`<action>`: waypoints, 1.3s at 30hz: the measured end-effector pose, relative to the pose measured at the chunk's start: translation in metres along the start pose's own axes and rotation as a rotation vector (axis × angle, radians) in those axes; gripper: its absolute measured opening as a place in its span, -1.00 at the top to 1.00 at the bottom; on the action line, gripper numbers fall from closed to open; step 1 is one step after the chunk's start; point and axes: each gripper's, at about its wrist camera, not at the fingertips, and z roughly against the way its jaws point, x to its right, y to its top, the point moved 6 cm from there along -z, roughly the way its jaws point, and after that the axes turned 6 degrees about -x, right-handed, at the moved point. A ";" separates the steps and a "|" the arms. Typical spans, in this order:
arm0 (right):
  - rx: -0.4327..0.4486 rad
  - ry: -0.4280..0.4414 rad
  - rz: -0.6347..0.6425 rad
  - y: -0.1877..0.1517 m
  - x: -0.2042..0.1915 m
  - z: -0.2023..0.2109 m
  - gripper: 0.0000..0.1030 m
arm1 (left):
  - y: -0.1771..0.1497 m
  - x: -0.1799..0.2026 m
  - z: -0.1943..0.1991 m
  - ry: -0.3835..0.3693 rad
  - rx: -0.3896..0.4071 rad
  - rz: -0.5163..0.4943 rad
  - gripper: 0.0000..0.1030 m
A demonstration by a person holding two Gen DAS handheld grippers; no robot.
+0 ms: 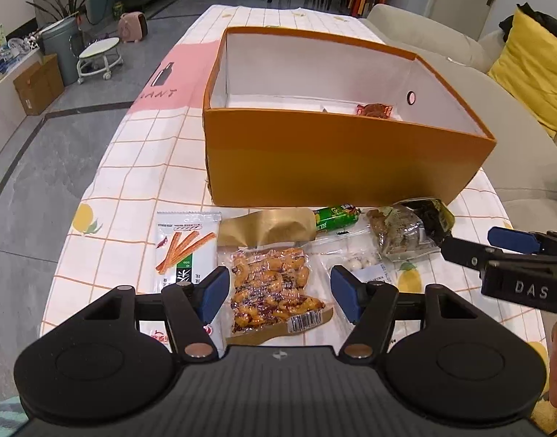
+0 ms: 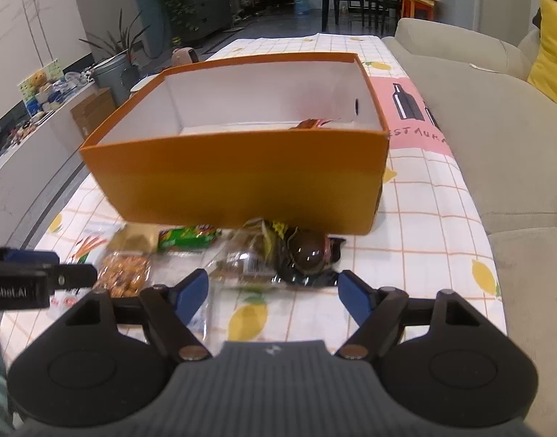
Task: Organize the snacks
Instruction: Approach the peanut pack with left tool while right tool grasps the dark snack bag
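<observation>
Snack packets point(image 1: 274, 287) are lying in a glossy, crinkled row just before the orange box point(image 1: 336, 167); both grippers' jaws are standing apart, holding nothing.

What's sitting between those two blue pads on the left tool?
In the left wrist view, the left tool is open, and between its pads lies a clear packet of glazed orange-brown snacks, flat on the checked tablecloth, with nothing gripped.

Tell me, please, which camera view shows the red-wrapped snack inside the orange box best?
The left wrist view: it looks down over the orange box wall, so the red-wrapped snack shows whole on the floor. In the right wrist view, only its top edge peeks above the front wall.
</observation>
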 end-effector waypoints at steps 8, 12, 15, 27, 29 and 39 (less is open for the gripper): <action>-0.025 -0.032 -0.024 0.012 0.009 -0.028 -0.16 | 0.002 -0.003 -0.028 0.002 -0.059 0.037 -0.46; -0.035 -0.033 -0.023 0.012 0.011 -0.039 -0.05 | -0.001 -0.003 -0.039 0.018 -0.086 0.049 -0.46; -0.022 -0.018 -0.022 0.014 0.011 -0.042 -0.05 | -0.001 -0.004 -0.044 0.021 -0.099 0.065 -0.49; 0.003 0.042 -0.058 0.021 0.021 -0.044 0.45 | -0.002 0.002 -0.061 0.055 -0.140 0.060 -0.70; -0.002 0.031 -0.049 0.019 0.019 -0.043 0.49 | -0.003 0.004 -0.062 0.072 -0.143 0.037 -0.71; 0.026 -0.063 0.104 0.014 0.002 -0.049 0.85 | -0.003 0.012 -0.066 0.100 -0.132 -0.010 -0.65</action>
